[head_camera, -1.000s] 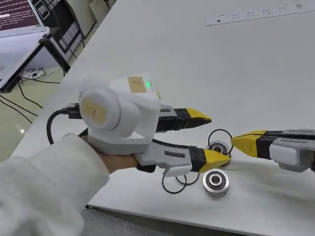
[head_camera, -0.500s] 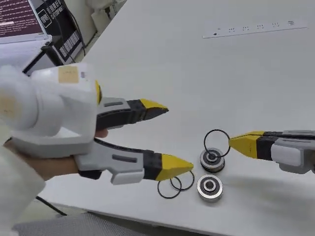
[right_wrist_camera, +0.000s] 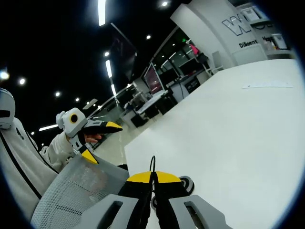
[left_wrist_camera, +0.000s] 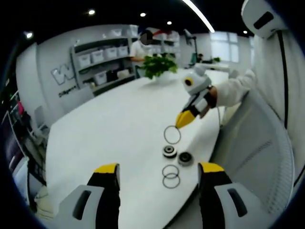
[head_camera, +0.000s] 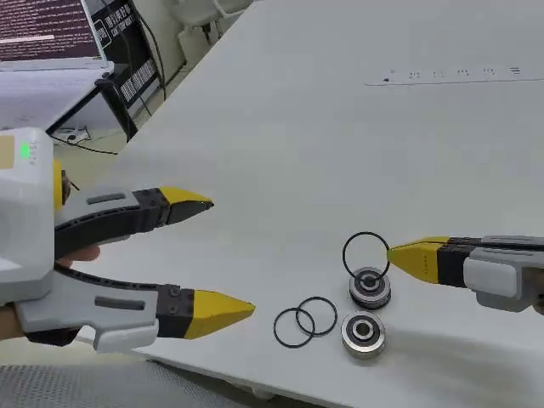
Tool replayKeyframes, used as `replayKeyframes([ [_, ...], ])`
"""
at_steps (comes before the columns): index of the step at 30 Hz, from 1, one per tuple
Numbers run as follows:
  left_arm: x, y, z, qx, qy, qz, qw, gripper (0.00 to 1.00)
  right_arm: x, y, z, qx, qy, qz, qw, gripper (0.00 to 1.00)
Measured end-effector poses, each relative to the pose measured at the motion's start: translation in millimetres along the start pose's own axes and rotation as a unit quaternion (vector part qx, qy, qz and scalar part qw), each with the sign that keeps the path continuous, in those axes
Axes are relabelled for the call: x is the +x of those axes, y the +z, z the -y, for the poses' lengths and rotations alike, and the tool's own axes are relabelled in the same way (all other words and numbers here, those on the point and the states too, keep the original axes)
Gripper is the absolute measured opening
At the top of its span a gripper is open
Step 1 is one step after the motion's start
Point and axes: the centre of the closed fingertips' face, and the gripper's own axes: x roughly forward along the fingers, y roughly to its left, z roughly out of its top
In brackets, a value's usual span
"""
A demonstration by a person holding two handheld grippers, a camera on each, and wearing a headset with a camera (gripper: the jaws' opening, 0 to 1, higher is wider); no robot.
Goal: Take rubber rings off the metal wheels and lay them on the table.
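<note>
Two metal wheels (head_camera: 370,287) (head_camera: 363,331) lie near the table's front edge. Two loose black rubber rings (head_camera: 304,323) rest overlapping on the table just left of them. My right gripper (head_camera: 393,253) comes in from the right and is shut on a third rubber ring (head_camera: 347,255), which stands upright just above the farther wheel. In the right gripper view that ring (right_wrist_camera: 153,164) shows edge-on between the shut jaws (right_wrist_camera: 152,177). My left gripper (head_camera: 232,255) is open and holds nothing, well left of the wheels. In the left gripper view, wheels (left_wrist_camera: 168,151) and rings (left_wrist_camera: 170,175) lie ahead of its jaws.
The white table (head_camera: 340,153) stretches far back, with a white power strip (head_camera: 450,75) at the far right. A screen (head_camera: 42,30) and cables stand off the table's left edge. A mesh chair back (right_wrist_camera: 81,191) is close to the front edge.
My left gripper has drawn back to the left, away from the wheels and rings, still open. The right gripper stays shut on its ring above the farther wheel.
</note>
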Motion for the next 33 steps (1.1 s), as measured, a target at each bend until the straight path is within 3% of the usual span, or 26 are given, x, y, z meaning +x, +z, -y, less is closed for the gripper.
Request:
replayKeyframes([
  [10, -6.9, -18.5, 7.4, -0.025, 0.022, -0.004, 0.9994, 0.71, 17.5, -1.6, -17.0, -0.023, 0.024, -0.031, 0.9990, 0.00],
  [13, -5.2, -17.2, 11.7, -0.015, 0.015, 0.000, 0.9998, 0.70, 22.6, -5.5, -22.7, -0.029, 0.032, -0.043, 0.9981, 0.00],
  [15, -4.1, -16.2, 8.2, -0.015, 0.023, 0.005, 0.9996, 0.68, 26.2, -10.0, -25.2, -0.039, 0.036, -0.056, 0.9971, 0.00],
  [18, -0.3, -17.8, 6.9, -0.023, 0.028, 0.009, 0.9993, 0.70, 32.2, -16.4, -25.7, -0.044, 0.038, -0.071, 0.9958, 0.00],
  [21, 2.1, -22.4, 12.4, -0.012, 0.017, -0.003, 0.9998, 0.77, 37.6, -21.3, -25.8, -0.045, 0.037, -0.084, 0.9948, 0.00],
  [33, 1.3, -27.5, 11.2, -0.018, 0.018, -0.008, 0.9996, 0.79, 60.5, -42.5, -12.5, -0.066, 0.024, -0.152, 0.9860, 0.00],
])
